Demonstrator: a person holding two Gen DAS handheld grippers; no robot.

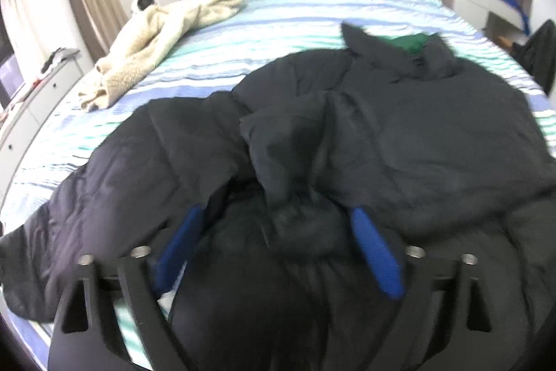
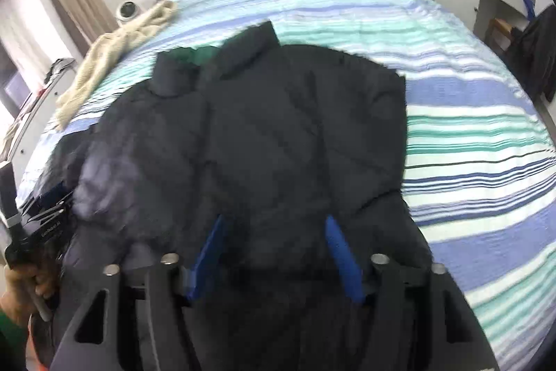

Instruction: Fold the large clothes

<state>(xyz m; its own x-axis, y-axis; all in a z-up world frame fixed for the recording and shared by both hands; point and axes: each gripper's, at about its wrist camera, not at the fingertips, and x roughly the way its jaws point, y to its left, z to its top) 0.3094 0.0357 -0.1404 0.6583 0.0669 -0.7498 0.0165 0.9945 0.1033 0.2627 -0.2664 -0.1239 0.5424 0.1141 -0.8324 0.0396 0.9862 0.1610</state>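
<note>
Folding this dark padded jacket [image 2: 278, 134] well means squaring it first: it lies across the striped bed [image 2: 469, 134], collar toward the headboard, the right side already lying fairly flat while the left half is bunched, one sleeve [image 1: 288, 162] heaped over the middle. My judgement is that the next grip should take that sleeve near its cuff and draw it straight across the body, keeping the puffy cloth flat so that no air bulges under the fold.

The left tongs [image 1: 278, 232] stand wide, blue pads well apart, with the crumpled sleeve end between them but not pinched: released. The right tongs [image 2: 274, 242] are also spread over the lower part of the jacket, pads clear of the cloth as far as the blur allows, holding nothing. A cream fleece garment [image 1: 156, 40] lies apart, near the bed's far left side.
</note>
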